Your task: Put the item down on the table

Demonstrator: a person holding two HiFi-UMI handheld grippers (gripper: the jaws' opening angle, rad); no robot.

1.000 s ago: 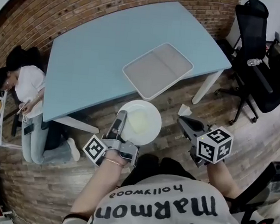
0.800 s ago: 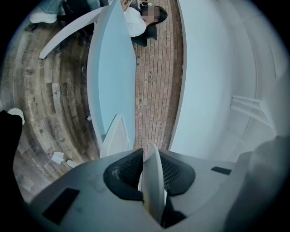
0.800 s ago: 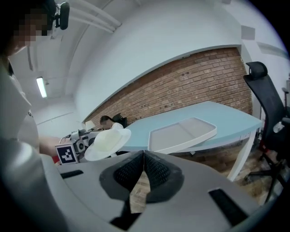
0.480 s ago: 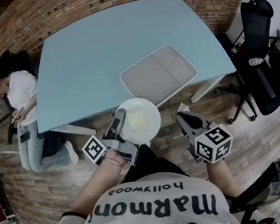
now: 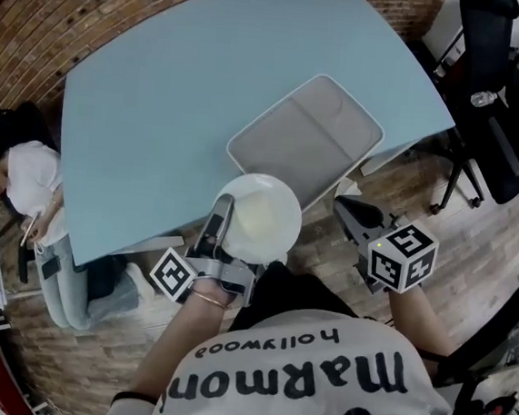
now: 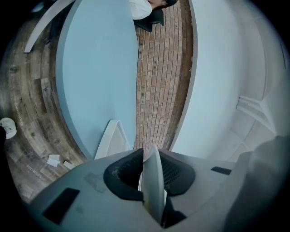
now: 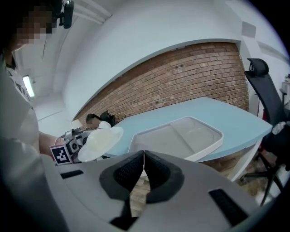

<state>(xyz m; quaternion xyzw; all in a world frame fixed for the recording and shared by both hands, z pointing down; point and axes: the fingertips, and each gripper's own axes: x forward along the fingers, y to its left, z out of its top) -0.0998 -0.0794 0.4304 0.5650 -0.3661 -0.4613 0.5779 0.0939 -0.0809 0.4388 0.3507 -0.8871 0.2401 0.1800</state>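
Head view: pale-blue tabletop (image 5: 158, 119) with a tray (image 5: 307, 138) lies ahead; brick wall (image 5: 41, 8) beyond. Left hand-held gripper (image 5: 225, 212) clamps the plate (image 5: 258, 218) rim, now overlapping the tabletop edge, previously over floor (image 5: 439, 238). Right hand-held gripper (image 5: 355, 211) is closed, empty.

1. The tray (image 5: 307, 138) lies on the table (image 5: 161, 92), in its near right part, close to the edge.
2. The plate (image 5: 258, 218) is between the jaws of the left gripper (image 5: 221, 218). It is over the near edge of the table, just before the near corner of the tray.
3. The right gripper (image 5: 349, 209) is to the right of the plate, apart from it, over the floor (image 5: 423, 218) before the table.
4. An office chair (image 5: 488, 114) stands on the floor to the right of the table.
5. A person (image 5: 26, 170) sits at the left of the table, near the wall (image 5: 41, 8) behind it.
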